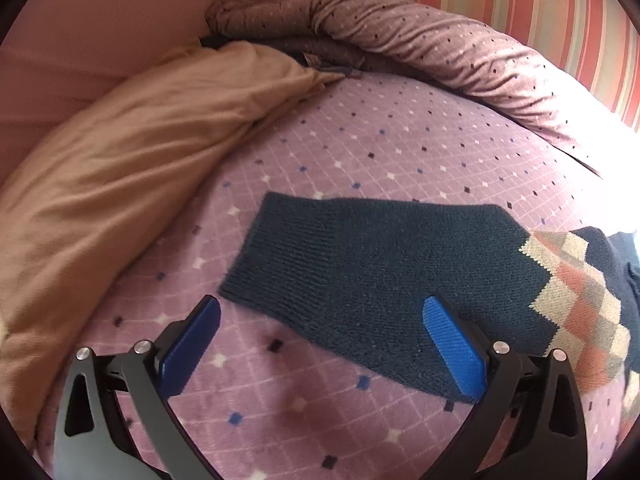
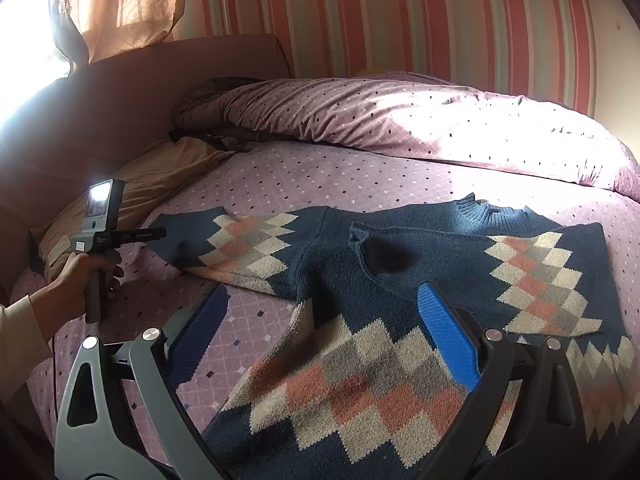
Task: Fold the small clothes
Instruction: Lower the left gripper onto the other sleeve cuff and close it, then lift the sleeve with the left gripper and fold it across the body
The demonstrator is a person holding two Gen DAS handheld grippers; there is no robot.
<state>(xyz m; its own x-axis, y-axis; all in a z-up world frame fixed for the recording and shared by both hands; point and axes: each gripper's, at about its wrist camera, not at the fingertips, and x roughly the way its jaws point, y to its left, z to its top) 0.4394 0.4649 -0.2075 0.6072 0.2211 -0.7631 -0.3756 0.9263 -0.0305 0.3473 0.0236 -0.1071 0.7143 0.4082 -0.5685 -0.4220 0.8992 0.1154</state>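
The sweater [image 2: 360,280] lies flat on the bed [image 2: 320,172]; left gripper [image 1: 320,320] gapes wide over its sleeve, right gripper [image 2: 320,308] wide over its body.

Left gripper [image 1: 320,312] and right gripper [image 2: 322,304]: black linkage arms, silver pivot screws, ribbed blue finger pads [image 1: 454,350]. Left unit seen externally has a grey handle and lit rear screen. The person's hand [image 2: 82,276] shows a beige sleeve [image 2: 18,334].

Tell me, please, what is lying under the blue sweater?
Under the sweater is the purple bedsheet with a diamond pattern; it shows all around the edges. Whether anything else lies beneath cannot be seen, because the knit covers that part.
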